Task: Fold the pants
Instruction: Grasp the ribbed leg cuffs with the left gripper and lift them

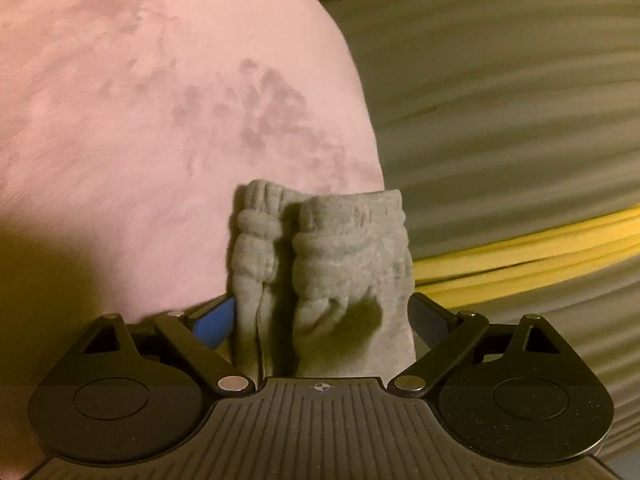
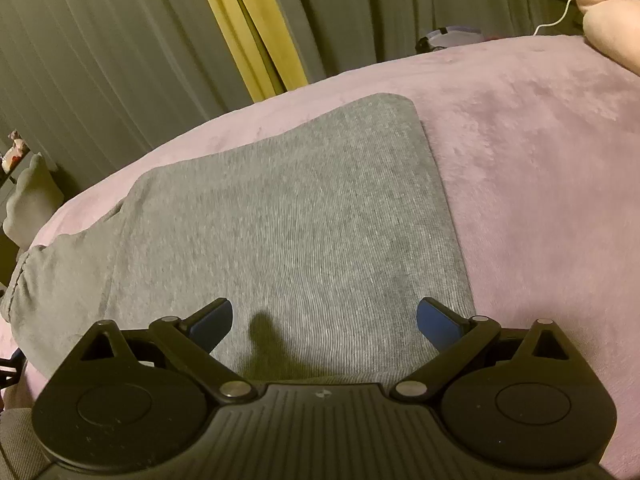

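Note:
The grey pants (image 2: pixel 288 216) lie flat on a pink blanket (image 2: pixel 540 160), folded lengthwise, with the elastic waistband at the left edge (image 2: pixel 20 280). My right gripper (image 2: pixel 324 320) is open just above the near end of the pants, with nothing between its fingers. In the left wrist view a bunched grey ribbed cuff or waistband of the pants (image 1: pixel 324 256) sits between the blue pads of my left gripper (image 1: pixel 322 316). The jaws stand wide on either side of the fabric and do not visibly pinch it.
Grey curtains (image 2: pixel 100 60) with a yellow strip (image 2: pixel 248 32) hang behind the bed. A pink pillow (image 2: pixel 612 36) and small items with a white cable (image 2: pixel 556 20) lie at the far right. The blanket's edge (image 1: pixel 360 92) curves beside the left gripper.

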The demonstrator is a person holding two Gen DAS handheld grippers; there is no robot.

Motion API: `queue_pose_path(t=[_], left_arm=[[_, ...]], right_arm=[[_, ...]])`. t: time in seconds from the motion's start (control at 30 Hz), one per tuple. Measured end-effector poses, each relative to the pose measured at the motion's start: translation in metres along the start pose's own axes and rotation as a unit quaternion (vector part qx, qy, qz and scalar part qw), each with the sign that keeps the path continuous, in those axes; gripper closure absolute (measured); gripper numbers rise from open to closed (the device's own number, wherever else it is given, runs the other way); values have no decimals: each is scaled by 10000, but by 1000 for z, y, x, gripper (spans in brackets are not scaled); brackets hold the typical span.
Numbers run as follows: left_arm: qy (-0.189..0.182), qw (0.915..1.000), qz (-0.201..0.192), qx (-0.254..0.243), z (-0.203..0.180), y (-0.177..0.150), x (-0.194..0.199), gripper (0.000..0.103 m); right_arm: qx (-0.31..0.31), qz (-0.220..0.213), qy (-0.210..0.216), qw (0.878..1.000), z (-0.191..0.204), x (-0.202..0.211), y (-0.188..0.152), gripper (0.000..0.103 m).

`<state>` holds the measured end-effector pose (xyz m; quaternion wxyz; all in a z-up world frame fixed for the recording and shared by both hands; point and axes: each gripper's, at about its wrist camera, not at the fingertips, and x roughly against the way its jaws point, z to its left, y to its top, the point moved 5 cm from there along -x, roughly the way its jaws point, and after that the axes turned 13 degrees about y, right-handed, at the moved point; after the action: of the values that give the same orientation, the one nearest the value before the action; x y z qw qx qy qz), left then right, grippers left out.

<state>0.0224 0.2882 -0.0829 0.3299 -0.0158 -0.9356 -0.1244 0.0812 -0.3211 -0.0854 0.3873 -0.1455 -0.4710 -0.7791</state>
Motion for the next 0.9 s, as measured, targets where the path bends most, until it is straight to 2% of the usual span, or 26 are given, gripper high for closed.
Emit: queue_pose_path(t=[0.23,0.27,0.3,0.33,0.4,0.5,0.6,0.67,0.73,0.8,0.9], left_arm=[[-130,9992,116,-358,-13,3,-25,9],[-132,9990,99,-411,-15,5,-31,16],[-64,9990,61,-449,-14,4,-33,33],[13,9989,34,-470,-13,4,-37,40],[-75,9993,15,-353,-8,5,-44,49],[-240,9992,-1,-327,-7,4,-39,49],[-44,9992,-39,-399,-9,3,-44,42],[-1,9988,-63,-484,-13,2,-47,40],[43,9984,-133,-548,-15,2,-46,47],[39,9983,-225,-534,-14,1,-42,63],[-71,9958,-500,-769,-27,-4,-27,72]], right_arm=[[43,17,-49,10000,1,-2,0,4],[52,20,-55,10000,1,-2,0,4],[55,19,-60,10000,2,-2,0,4],[55,19,-61,10000,1,-2,0,4],[53,16,-57,10000,2,-2,-1,4],[52,20,-61,10000,2,-3,0,4],[67,26,-76,9999,2,-3,0,4],[75,32,-83,9999,2,-3,0,4],[74,36,-85,9999,2,-2,0,4],[86,44,-94,9999,2,-2,0,4],[76,38,-90,9999,2,-2,0,4]])
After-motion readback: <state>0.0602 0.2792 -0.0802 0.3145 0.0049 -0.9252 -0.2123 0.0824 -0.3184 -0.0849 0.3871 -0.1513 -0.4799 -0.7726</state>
